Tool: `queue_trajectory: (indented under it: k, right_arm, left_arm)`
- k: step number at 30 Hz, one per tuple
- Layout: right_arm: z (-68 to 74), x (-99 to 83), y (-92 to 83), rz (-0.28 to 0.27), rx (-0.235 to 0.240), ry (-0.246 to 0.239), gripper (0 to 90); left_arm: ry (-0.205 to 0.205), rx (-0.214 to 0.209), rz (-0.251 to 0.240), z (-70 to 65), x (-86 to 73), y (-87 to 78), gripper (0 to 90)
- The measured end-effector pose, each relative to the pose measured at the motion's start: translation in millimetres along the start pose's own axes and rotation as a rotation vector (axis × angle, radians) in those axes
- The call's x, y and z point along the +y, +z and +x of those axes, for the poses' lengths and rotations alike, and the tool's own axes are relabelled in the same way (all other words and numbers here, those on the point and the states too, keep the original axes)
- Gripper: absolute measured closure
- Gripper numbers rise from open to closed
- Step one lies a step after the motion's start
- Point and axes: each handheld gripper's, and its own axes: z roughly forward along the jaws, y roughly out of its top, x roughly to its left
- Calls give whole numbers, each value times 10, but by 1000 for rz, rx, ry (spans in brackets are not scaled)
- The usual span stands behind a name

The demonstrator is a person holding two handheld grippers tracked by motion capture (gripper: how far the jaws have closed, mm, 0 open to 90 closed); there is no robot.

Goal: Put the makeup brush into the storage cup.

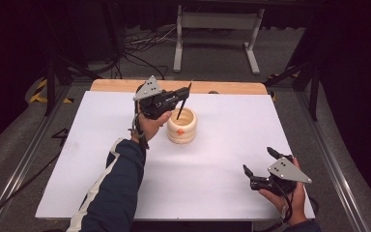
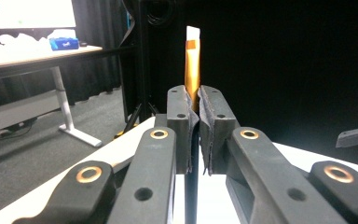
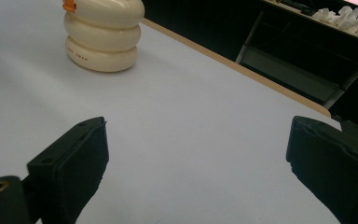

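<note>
A cream ribbed pot (image 1: pixel 182 129) with a small orange knob (image 1: pixel 179 131) on its side stands at the middle of the white table (image 1: pixel 212 188). My left gripper (image 1: pixel 182 95) hovers just above the pot's far left rim, shut on a thin stick (image 1: pixel 180 112). The stick slants down, and its lower end reaches into the pot's mouth. In the left gripper view the jaws clamp the stick (image 2: pixel 192 65), dark below and gold with a white tip above. My right gripper (image 1: pixel 258 159) rests open at the near right, nothing between its jaws, facing the pot (image 3: pixel 103 42).
A wooden strip (image 1: pixel 222 87) borders the table's far edge. Behind it stand a white desk frame (image 1: pixel 217 29) and loose cables (image 1: pixel 140 46) on the floor. Dark curtains close off both sides. The right gripper's jaw (image 2: pixel 354 135) shows far right in the left gripper view.
</note>
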Motion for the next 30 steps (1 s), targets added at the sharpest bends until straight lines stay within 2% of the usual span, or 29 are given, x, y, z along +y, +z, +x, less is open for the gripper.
queue_trajectory:
  k: [17, 21, 25, 30]
  right_arm:
    - [2, -4, 8, 5, 3, -1, 66]
    - [2, -6, 8, 6, 3, -1, 66]
    - [2, -6, 8, 7, 3, -4, 66]
    - [1, -9, 10, 7, 2, -2, 67]
  left_arm:
    - [-11, 4, 63, 46, -175, 193, 834]
    - [-10, 2, 68, 41, -225, 209, 834]
    - [-4, 11, 92, 37, -291, 241, 834]
    - [-15, 14, 104, 43, -389, 235, 834]
